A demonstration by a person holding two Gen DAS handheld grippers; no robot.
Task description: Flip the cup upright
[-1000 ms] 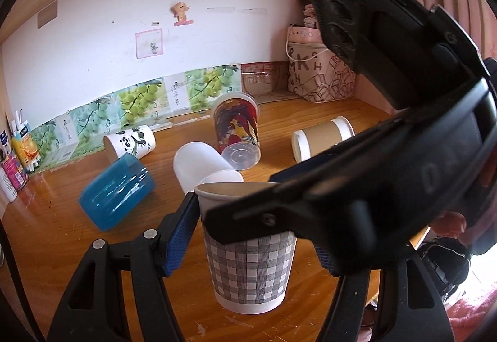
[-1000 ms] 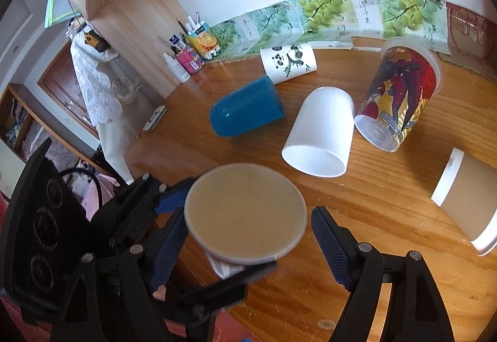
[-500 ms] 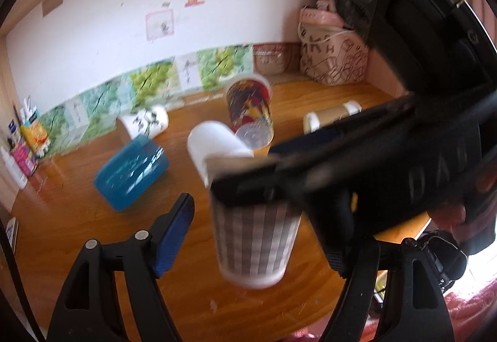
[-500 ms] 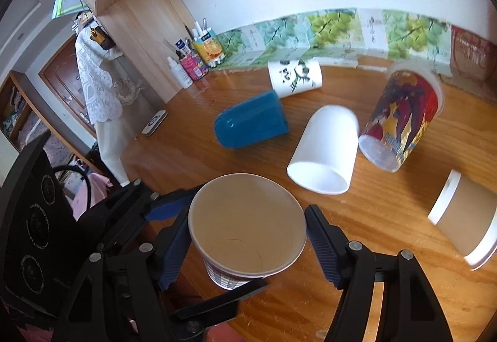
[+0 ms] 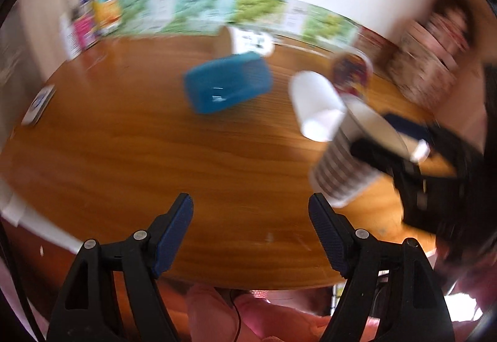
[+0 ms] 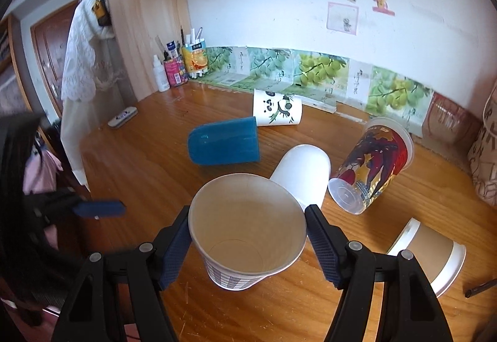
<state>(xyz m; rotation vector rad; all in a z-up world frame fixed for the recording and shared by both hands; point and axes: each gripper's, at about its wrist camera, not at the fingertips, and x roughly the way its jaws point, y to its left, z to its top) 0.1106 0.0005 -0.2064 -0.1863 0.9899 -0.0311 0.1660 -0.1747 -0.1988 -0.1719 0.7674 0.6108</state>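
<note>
Right gripper [image 6: 247,244]: blue-padded fingers [image 6: 174,249] closed on the rim of the checked paper cup [image 6: 248,233]. Cup mouth-up, inside empty, base at or just above the bench [image 6: 139,162]; cannot tell if it touches. In the left wrist view the same cup [image 5: 351,155] shows tilted and blurred, clamped by the dark right gripper at the frame's right side.

Left gripper [image 5: 250,233]: fingers [image 5: 174,230] spread wide, nothing between them, held over the near bench edge [image 5: 217,276]. Open wood [image 5: 155,155] ahead of it and to its left. That view is motion-blurred.

Just behind the checked cup: white cup [image 6: 303,174] on its side, nearly touching it. Left of that, blue plastic cup [image 6: 225,141] on its side, a little apart. Right of the white one, printed clear cup [image 6: 372,165] tipped over, rim raised toward the back. Nearer right: brown sleeved paper cup [image 6: 428,252] on its side, near the right bench edge. All lying cups look empty.

Farther back: panda cup [image 6: 276,107] on its side, beside the blue cup's open end. A remote [image 6: 122,117] lies near the left edge. Back left corner: bottles and a pen holder [image 6: 177,69] against the grape-print strip [image 6: 310,69] along the wall. Back right: a patterned bag [image 6: 484,162].
</note>
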